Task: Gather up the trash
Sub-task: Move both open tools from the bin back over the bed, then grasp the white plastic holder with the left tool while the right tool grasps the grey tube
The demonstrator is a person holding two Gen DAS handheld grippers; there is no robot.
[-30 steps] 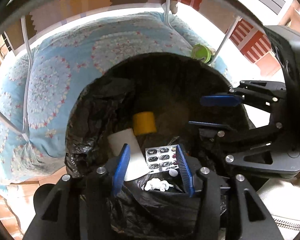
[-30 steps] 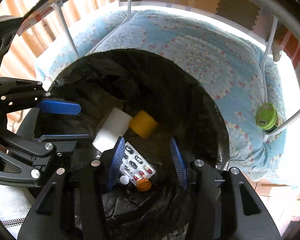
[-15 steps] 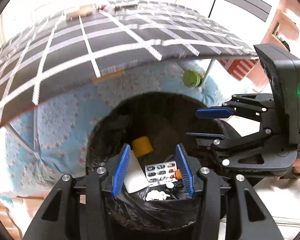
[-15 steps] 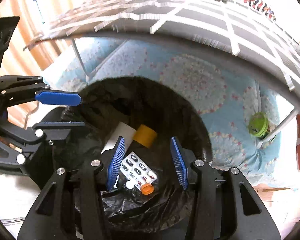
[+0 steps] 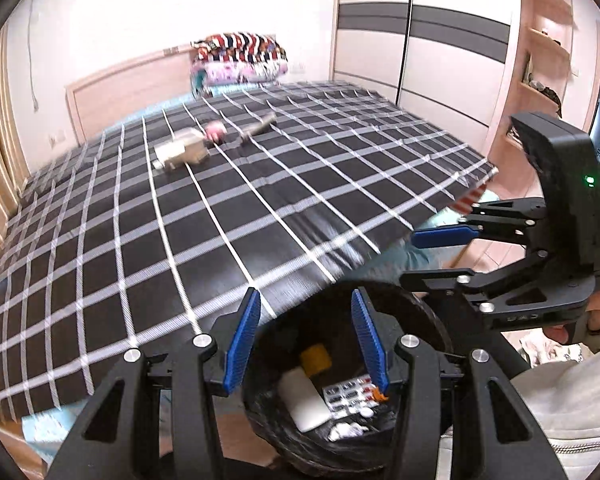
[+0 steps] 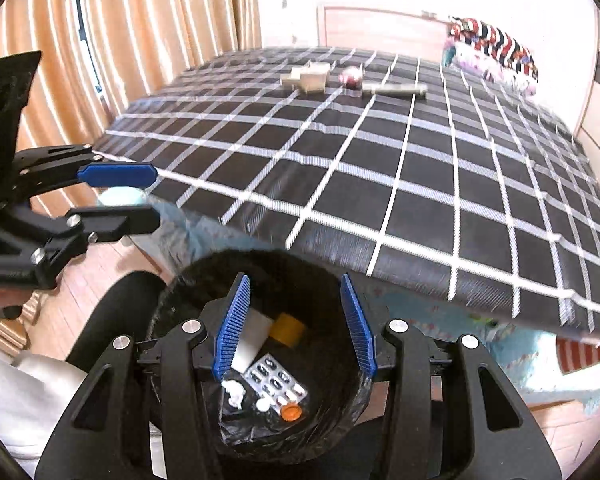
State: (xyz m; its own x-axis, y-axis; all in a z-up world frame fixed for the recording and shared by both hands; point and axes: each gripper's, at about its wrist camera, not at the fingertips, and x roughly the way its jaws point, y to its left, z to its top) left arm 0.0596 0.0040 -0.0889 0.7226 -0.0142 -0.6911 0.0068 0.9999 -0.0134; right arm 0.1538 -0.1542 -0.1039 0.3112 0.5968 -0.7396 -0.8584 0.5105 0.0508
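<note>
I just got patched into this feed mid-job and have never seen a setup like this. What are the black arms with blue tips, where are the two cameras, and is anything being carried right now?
No robot here: a person holds one handheld tool in each hand. Each picture comes from a fisheye camera on a tool, looking out along its two blue-padded fingers. The left tool fills the bottom of the left view; the right tool fills the bottom of the right view. Each view also shows the other tool at its side. Both are open and carry nothing. Below them is a bin with a black bag holding a blister pack, a yellow cylinder and a white container. On the checked bed cover lie a small box, a pink round item and a tube-like item.
</note>
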